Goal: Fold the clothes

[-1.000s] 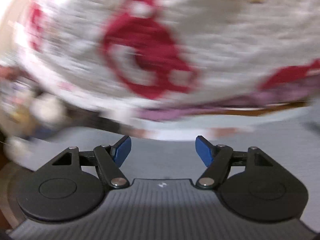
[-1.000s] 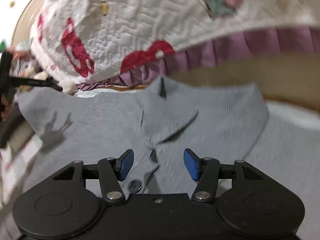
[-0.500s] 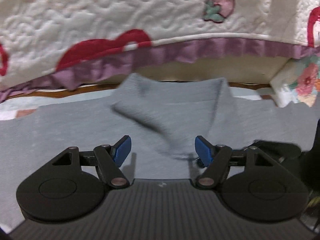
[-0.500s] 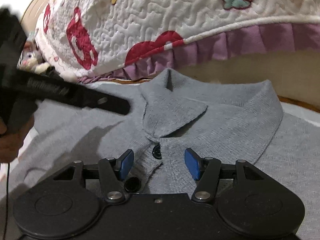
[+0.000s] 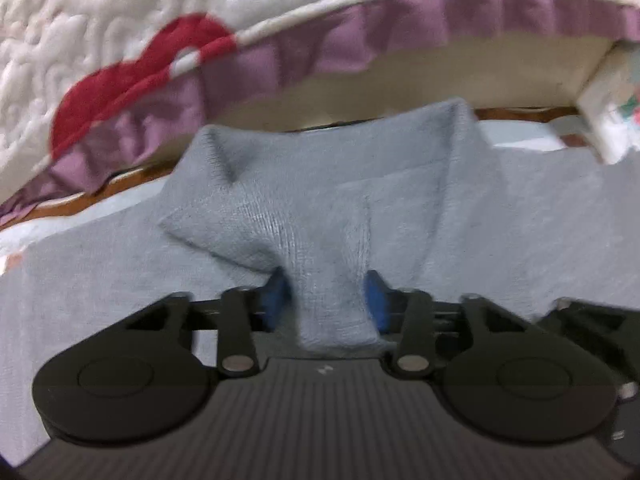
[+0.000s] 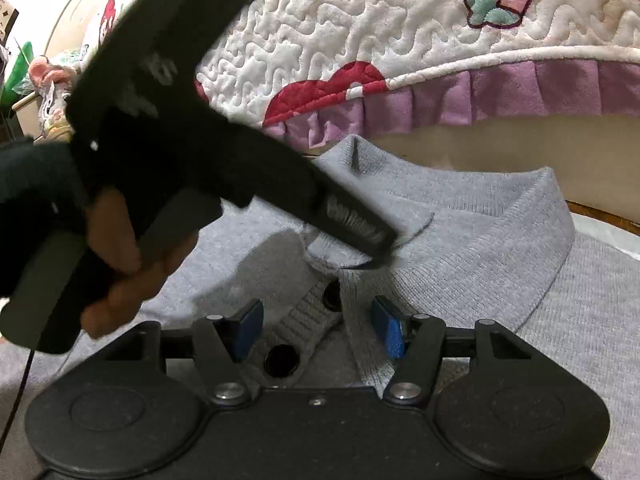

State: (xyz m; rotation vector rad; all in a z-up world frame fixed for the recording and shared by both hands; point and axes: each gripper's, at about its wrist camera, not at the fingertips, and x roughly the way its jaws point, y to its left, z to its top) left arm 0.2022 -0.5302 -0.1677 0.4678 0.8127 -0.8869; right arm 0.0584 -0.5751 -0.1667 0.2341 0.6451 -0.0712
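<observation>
A grey knitted cardigan (image 6: 500, 280) lies spread flat just ahead of both grippers, its collar toward a bed draped in a white quilted bedspread (image 6: 360, 28) with red and strawberry appliqué and a purple ruffle (image 6: 520, 88). The left gripper (image 5: 328, 300) has just been closing, and its blue pads (image 5: 374, 298) now clamp a bunched point of the collar (image 5: 320, 240), the knit pinched up between them and spilling back over the gripper's body. In the right wrist view a person's hand (image 6: 120, 256) grips that tool's handle, its tip meeting the collar directly ahead. The right gripper (image 6: 318, 330) hovers with its jaws apart and just now widening, straddling the button placket (image 6: 308, 316); two dark buttons (image 6: 280, 360) sit between the fingers, untouched by the pads. Beyond the collar runs a cream bed base (image 5: 400, 88) above a strip of brown wood (image 5: 520, 112). Far left of the right gripper, soft toys (image 6: 48, 76) crowd against a pale curved headboard; details there are too small to tell. No containers appear.
</observation>
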